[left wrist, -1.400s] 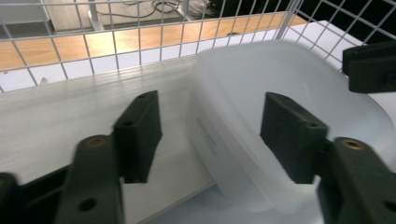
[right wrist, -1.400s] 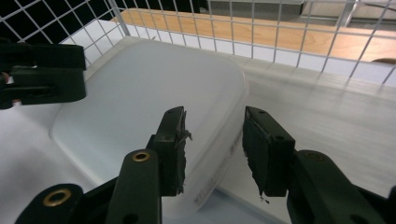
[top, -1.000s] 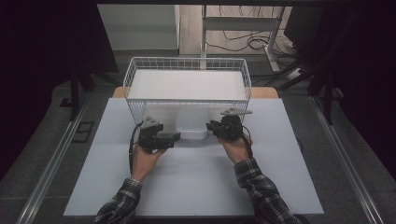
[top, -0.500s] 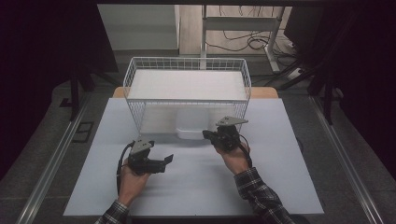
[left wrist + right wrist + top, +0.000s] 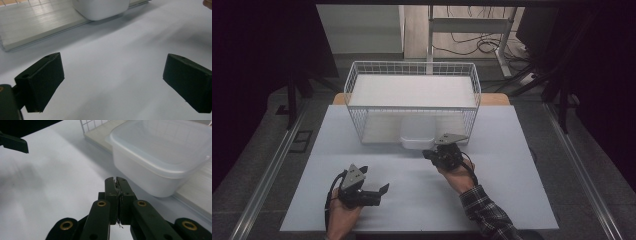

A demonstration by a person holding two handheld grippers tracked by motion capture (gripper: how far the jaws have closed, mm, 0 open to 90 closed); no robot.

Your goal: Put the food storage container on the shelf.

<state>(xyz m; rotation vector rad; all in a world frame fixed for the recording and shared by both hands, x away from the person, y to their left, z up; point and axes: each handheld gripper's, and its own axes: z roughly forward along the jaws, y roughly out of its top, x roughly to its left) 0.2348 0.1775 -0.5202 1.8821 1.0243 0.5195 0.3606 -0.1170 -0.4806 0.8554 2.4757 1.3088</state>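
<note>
A white plastic container (image 5: 417, 136) sits at the front of the white wire basket (image 5: 357, 80) and sticks out over the table. My left gripper (image 5: 374, 180) rests low at the near left of the table, well back from the container (image 5: 100, 8). In the left gripper view, the left gripper (image 5: 112, 82) has its jaws wide apart with nothing between them. My right gripper (image 5: 427, 154) hovers just in front of the container's right corner, pointing left. In the right gripper view, the right gripper (image 5: 118, 180) is shut on nothing, with the container (image 5: 162, 157) close beyond it.
The pale blue-white table top (image 5: 512, 200) spreads around both hands. A pale board (image 5: 37, 27) forms the basket's floor, with its front edge beside the container. Metal rails (image 5: 267, 175) run along the table's sides, and dark floor with cables lies behind.
My left gripper has pulled away from the container toward the near left of the table. My right gripper has drawn back a little from the container's front.
</note>
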